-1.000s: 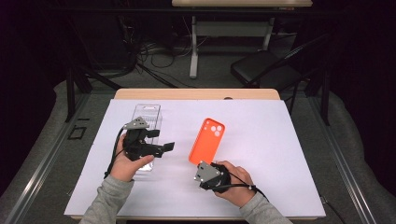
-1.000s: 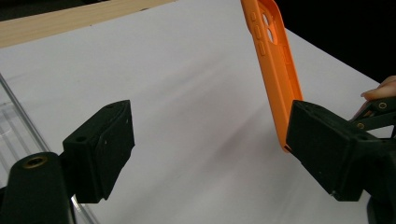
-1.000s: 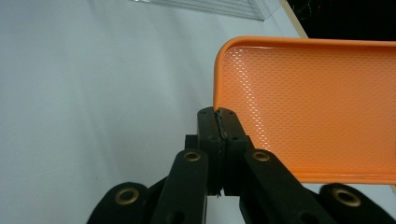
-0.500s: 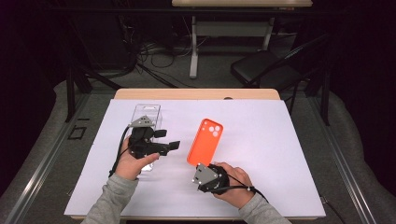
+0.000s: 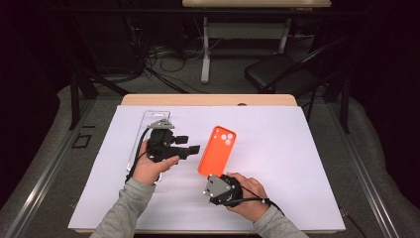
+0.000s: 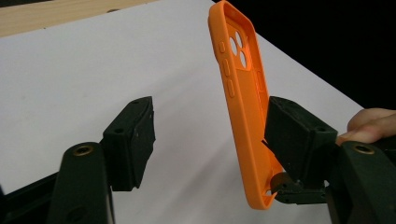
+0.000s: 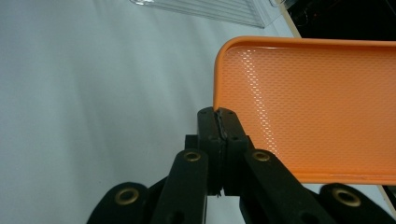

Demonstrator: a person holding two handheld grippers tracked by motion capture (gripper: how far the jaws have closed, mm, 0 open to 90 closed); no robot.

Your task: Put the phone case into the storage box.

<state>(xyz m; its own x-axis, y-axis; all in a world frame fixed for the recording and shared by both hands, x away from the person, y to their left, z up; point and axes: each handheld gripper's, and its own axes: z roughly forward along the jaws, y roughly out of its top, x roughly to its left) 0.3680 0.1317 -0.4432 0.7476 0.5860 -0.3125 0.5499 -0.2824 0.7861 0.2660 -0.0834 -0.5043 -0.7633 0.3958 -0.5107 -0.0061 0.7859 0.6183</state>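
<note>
An orange phone case (image 5: 217,151) stands tilted up off the white mat, its camera cut-out at the far end. My right gripper (image 5: 212,174) is shut on the case's near bottom edge; in the right gripper view its jaws (image 7: 218,116) pinch the rim of the orange phone case (image 7: 317,107). My left gripper (image 5: 190,144) sits just left of the case, pointing at it. Its jaws have just been closing. In the left gripper view the orange phone case (image 6: 243,102) stands between the jaws of my left gripper (image 6: 212,140), close against the right one and well apart from the left one.
A clear plastic case (image 5: 148,124) lies on the white mat (image 5: 297,148) under and behind my left hand, and it also shows at the top of the right gripper view (image 7: 205,9). A wooden table edge (image 5: 208,100) runs along the back. A chair stands beyond.
My left gripper has moved right, closer to the orange case, and its jaws have narrowed. The right gripper and the case have stayed where they were.
</note>
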